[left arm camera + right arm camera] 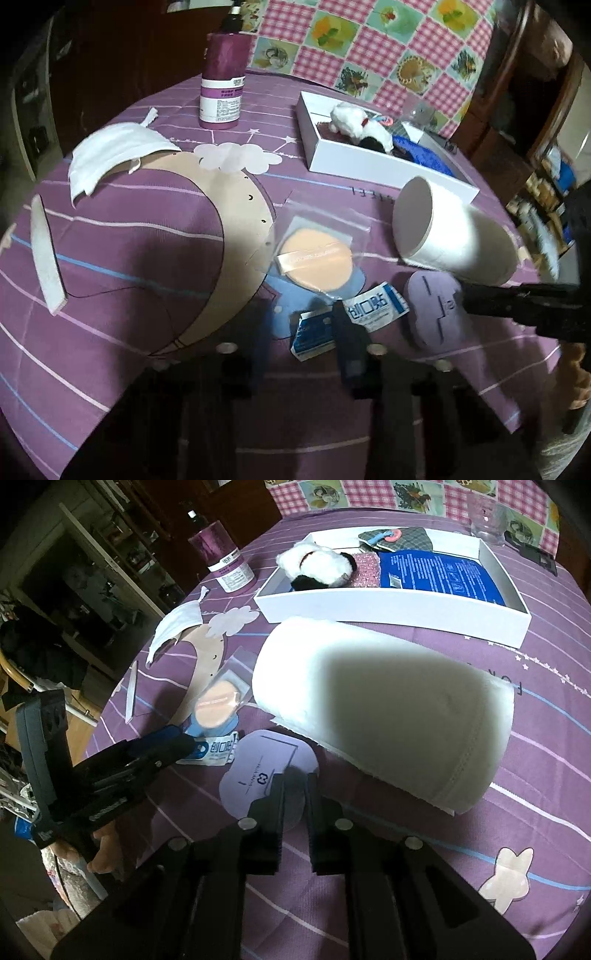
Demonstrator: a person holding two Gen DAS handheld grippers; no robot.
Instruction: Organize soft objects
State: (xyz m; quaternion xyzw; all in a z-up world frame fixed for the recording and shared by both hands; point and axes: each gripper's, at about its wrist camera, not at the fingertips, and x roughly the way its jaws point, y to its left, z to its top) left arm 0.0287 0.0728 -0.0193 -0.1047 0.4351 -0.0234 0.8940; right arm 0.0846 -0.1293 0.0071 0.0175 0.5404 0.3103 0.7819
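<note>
My left gripper [299, 314] has its fingers around a blue-and-white bandage packet [351, 317], which also shows in the right wrist view [214, 751]; the jaws look nearly closed on it. My right gripper [295, 775] is nearly shut around the edge of a lilac oval pad [266, 771], which shows in the left wrist view [436, 310] too. A bagged peach powder puff [314, 262] lies just beyond. A white roll [380, 709] lies on its side. A white box [391, 602] holds a white plush toy [317, 565] and a blue pack [439, 572].
A purple bottle [221, 85] stands at the back. A white face mask [110, 155] and a white nail file [46, 254] lie on the left of the purple tablecloth [110, 362]. A clear glass [487, 520] stands behind the box.
</note>
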